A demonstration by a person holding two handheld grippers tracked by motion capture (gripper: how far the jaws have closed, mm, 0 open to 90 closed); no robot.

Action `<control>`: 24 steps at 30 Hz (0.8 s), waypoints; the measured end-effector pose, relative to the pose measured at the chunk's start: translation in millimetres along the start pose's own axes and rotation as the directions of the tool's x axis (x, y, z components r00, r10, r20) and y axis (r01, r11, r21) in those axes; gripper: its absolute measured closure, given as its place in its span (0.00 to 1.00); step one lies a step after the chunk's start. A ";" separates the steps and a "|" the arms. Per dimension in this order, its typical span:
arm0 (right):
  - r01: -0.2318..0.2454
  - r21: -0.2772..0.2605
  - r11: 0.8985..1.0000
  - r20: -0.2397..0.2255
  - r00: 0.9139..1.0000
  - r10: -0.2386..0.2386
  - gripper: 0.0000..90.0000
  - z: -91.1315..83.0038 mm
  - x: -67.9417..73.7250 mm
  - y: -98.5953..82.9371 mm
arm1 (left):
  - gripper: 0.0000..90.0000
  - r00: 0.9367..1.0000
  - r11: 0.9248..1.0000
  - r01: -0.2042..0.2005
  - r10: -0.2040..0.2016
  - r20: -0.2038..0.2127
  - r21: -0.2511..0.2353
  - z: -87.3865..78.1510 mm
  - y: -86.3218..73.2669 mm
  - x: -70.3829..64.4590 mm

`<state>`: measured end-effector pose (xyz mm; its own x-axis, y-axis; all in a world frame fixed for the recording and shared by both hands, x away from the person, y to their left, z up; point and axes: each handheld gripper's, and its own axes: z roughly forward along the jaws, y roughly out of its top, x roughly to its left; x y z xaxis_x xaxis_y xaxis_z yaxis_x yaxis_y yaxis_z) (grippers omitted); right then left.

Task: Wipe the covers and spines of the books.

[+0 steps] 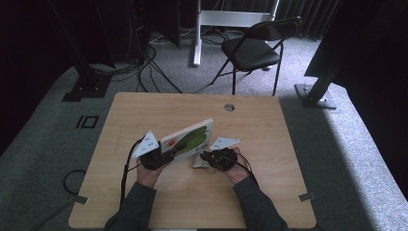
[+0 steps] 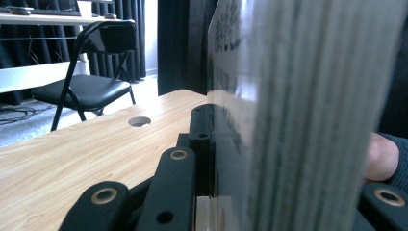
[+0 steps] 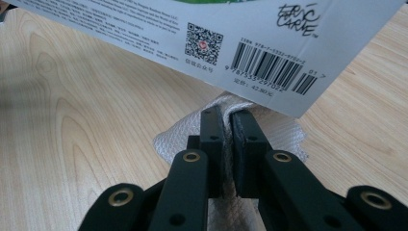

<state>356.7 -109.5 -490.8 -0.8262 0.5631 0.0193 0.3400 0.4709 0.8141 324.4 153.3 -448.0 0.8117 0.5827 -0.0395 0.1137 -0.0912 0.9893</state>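
We see the left gripper point(image 1: 161, 157) clamping the tilted book point(image 1: 188, 136), right gripper point(image 3: 228, 126) pinching the cloth point(image 3: 284, 134) beneath: the book may slip and drop onto it.

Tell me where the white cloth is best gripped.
Grip the white cloth at its near bunched edge, coming in low from the person's side. The tilted book, held in the left gripper, overhangs its far part. The right gripper is already pinching there.

High view looks down over wooden table point(image 1: 202, 202) toward folding chair point(image 1: 252, 48); both gripper views sit low, sharing the book point(image 3: 269, 43) (very close).
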 end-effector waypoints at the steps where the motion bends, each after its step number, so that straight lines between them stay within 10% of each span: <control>1: 0.000 0.000 1.000 0.000 1.000 0.000 0.94 0.0 0.0 0.0 | 0.87 1.000 1.000 0.000 0.000 0.000 0.000 0.0 0.0 0.0; 24: -0.064 -0.005 0.998 0.062 0.996 0.064 0.94 -11.7 -17.0 -2.9 | 0.87 1.000 1.000 0.004 -0.004 -0.024 -0.014 -8.8 0.1 2.8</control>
<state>364.4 -128.3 -486.8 -0.7733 0.6330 0.0357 0.3900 0.4305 0.8140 321.6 162.0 -446.8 0.7974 0.6021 -0.0401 0.1084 -0.0775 0.9911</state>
